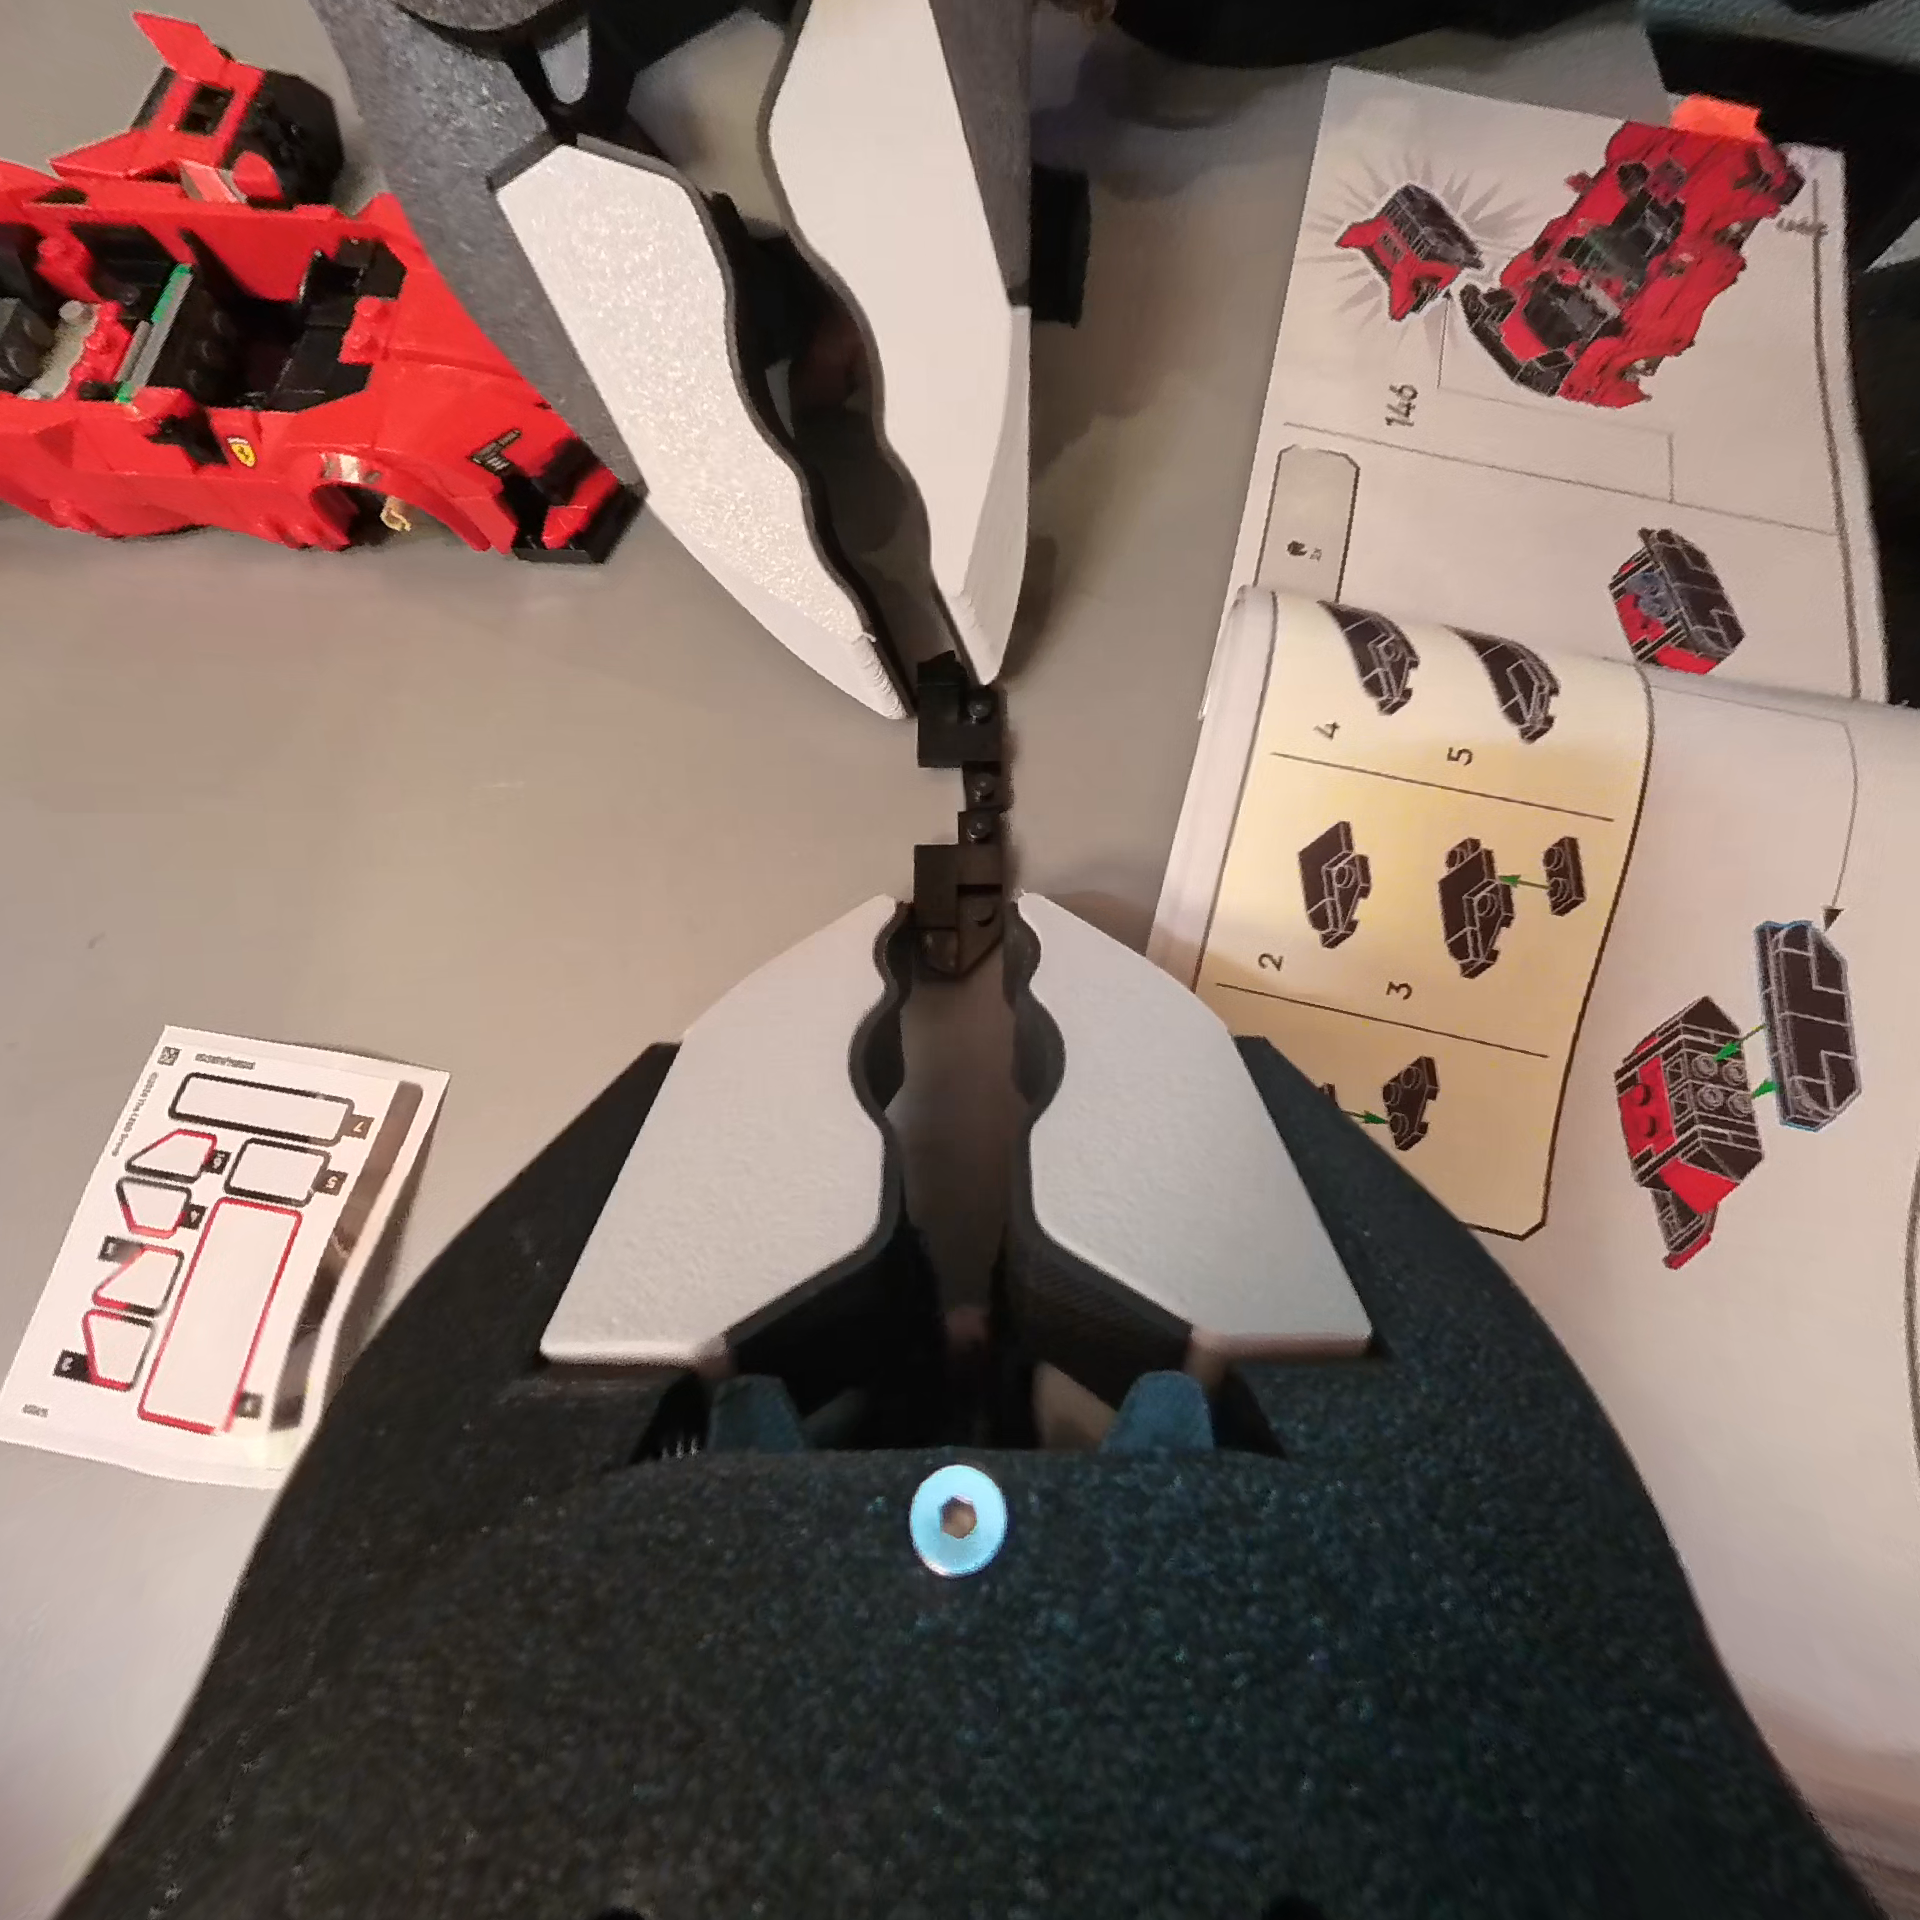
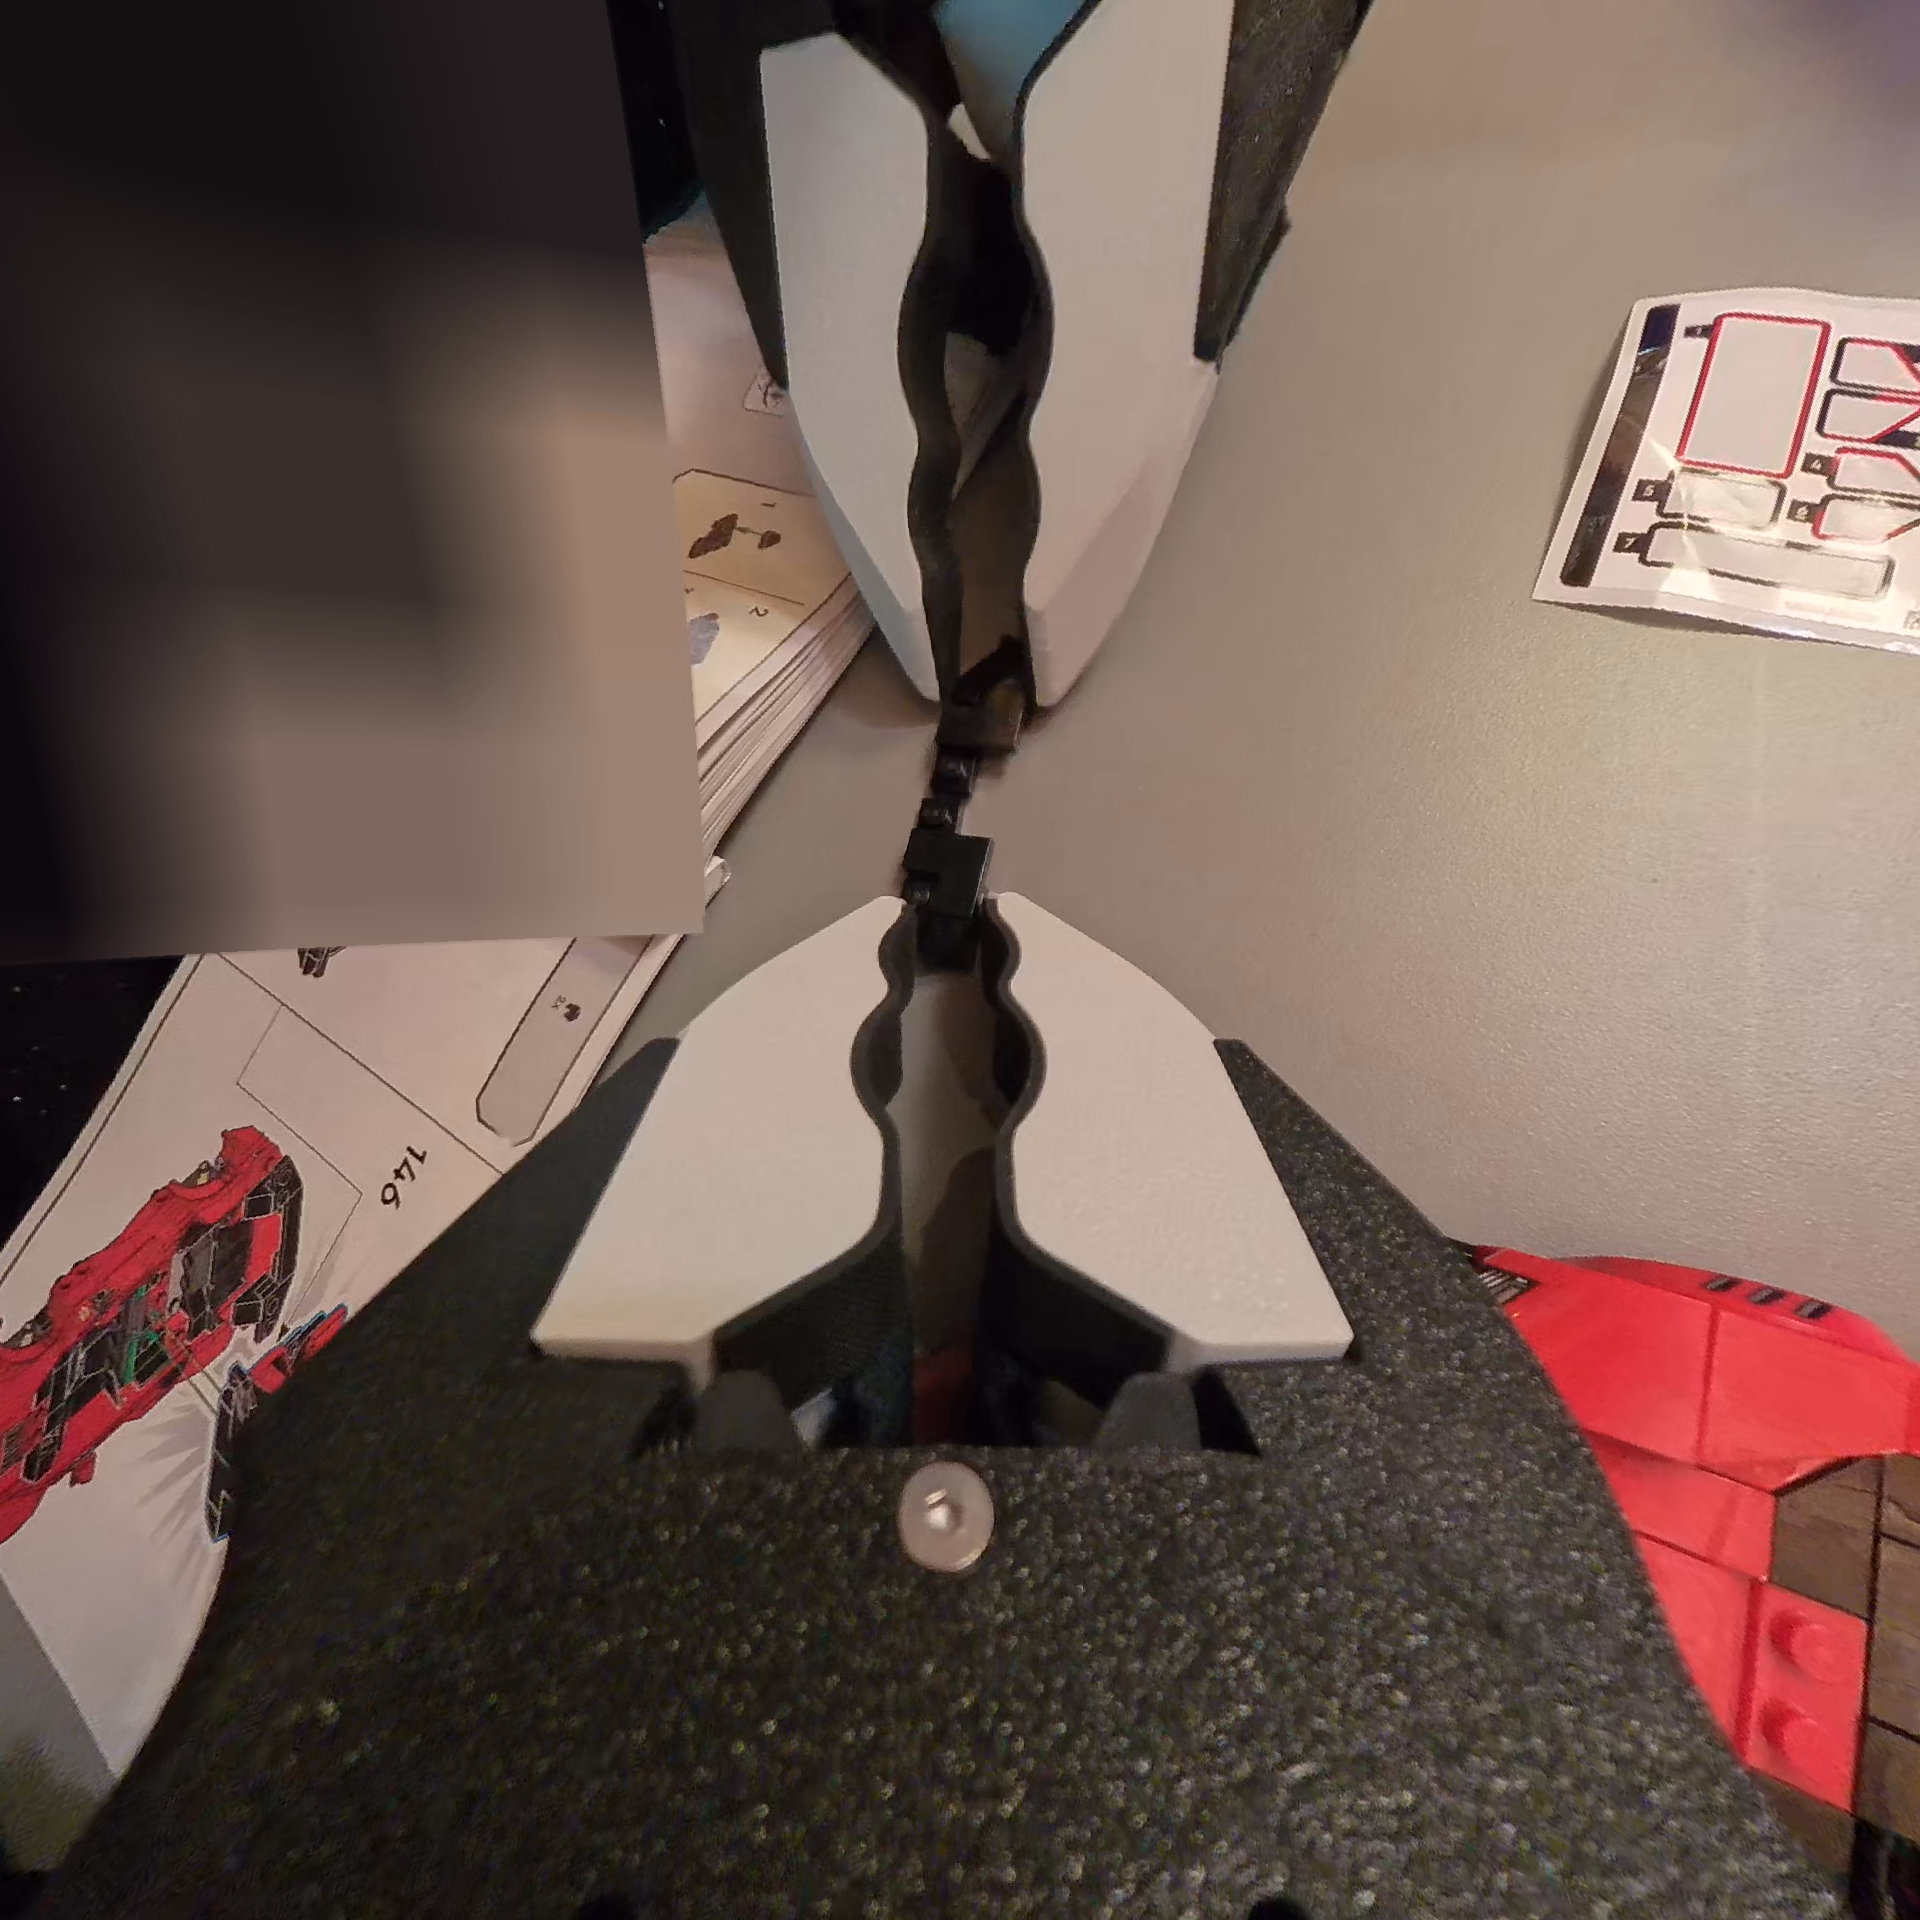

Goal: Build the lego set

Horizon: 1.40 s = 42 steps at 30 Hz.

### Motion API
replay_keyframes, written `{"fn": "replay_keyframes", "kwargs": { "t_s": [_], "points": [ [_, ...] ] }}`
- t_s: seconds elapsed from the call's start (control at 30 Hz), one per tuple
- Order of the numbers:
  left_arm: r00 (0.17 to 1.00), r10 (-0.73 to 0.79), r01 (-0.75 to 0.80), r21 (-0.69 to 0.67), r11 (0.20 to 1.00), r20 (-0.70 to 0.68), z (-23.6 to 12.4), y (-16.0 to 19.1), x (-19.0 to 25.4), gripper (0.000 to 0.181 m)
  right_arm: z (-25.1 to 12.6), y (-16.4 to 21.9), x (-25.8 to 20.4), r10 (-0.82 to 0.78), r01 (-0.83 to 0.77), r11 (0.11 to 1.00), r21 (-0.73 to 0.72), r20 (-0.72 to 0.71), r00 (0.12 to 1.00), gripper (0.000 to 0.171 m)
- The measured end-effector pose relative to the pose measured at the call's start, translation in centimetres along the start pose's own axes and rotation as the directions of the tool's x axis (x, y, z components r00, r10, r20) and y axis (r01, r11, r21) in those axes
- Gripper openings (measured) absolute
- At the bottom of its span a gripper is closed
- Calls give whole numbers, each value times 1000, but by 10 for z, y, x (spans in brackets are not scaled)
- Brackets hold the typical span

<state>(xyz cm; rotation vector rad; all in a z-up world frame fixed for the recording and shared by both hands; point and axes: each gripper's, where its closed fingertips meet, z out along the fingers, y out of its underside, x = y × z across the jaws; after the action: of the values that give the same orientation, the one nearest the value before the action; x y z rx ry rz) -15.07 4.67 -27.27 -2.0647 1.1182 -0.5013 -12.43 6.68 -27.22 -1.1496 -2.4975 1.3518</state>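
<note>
A small black lego assembly (image 1: 966, 821) hangs above the grey table between my two grippers, which face each other tip to tip. My left gripper (image 1: 956, 920) is shut on its near end. My right gripper (image 1: 951, 681) comes in from the top of the left wrist view and is shut on the far end. In the right wrist view my right gripper (image 2: 945, 914) holds the assembly (image 2: 951, 831) and the left gripper (image 2: 987, 696) grips it from the far side. The red lego car (image 1: 270, 353) lies at the upper left in the left wrist view and its red body (image 2: 1704, 1455) shows at the lower right in the right wrist view.
An open instruction booklet (image 1: 1538, 727) lies right of the grippers in the left wrist view and at the left (image 2: 312, 1143) in the right wrist view. A white sticker sheet (image 1: 218, 1247) lies at the lower left and also shows at the upper right (image 2: 1745, 468). The left gripper's tips are roughly 4 cm from the right gripper's.
</note>
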Motion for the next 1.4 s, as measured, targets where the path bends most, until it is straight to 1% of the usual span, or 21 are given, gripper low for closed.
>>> {"fn": "replay_keyframes", "kwargs": {
  "t_s": [0.07,0.13,0.17,0.23,0.3,0.4,0.5,0.73,0.87,1.0,1.13,1.2,1.3,1.4],
  "points": [
    [997,-69,70,48,996,-19,-5,-5,-1,16,0,0,0,2,-2,1000,0,3,1000,12],
    [982,-175,184,138,973,-74,-14,-16,-3,16,0,0,0,3,-3,1000,0,4,1000,12],
    [965,-231,251,194,948,-121,-20,-23,-3,16,0,0,0,3,-3,1000,0,5,1000,12],
    [915,-330,390,305,869,-231,-34,-37,-6,16,0,0,-1,3,-3,1000,0,5,1000,12],
    [864,-380,491,379,785,-332,-49,-47,-9,16,0,0,-1,3,-3,1000,0,6,1000,12],
    [823,-398,558,442,702,-405,-64,-55,-13,16,0,0,-1,3,-3,1000,0,7,1000,12],
    [788,-408,607,472,640,-460,-73,-59,-17,16,0,0,-1,6,-6,1000,0,8,1000,12],
    [734,-409,671,486,560,-542,-83,-64,-19,16,0,0,-1,10,-10,1000,1,10,1000,12],
    [740,-411,665,488,566,-532,-83,-63,-19,16,0,0,-1,11,-11,1000,1,10,1000,12],
    [749,-426,655,470,592,-507,-78,-59,-19,16,0,0,-1,10,-10,1000,1,10,1000,12],
    [783,-480,614,370,697,-395,-56,-41,-18,16,0,0,-2,1,-1,1000,-4,13,1000,10],
    [797,-482,593,320,739,-364,-48,-35,-14,16,1,1,-3,-5,5,1000,-6,16,1000,10],
    [812,-483,570,265,778,-328,-39,-28,-11,16,1,1,-3,-5,5,1000,-7,17,1000,9],
    [812,-490,567,232,790,-316,-35,-24,-9,16,1,1,-3,-5,5,1000,-7,17,1000,9]
  ]
}}
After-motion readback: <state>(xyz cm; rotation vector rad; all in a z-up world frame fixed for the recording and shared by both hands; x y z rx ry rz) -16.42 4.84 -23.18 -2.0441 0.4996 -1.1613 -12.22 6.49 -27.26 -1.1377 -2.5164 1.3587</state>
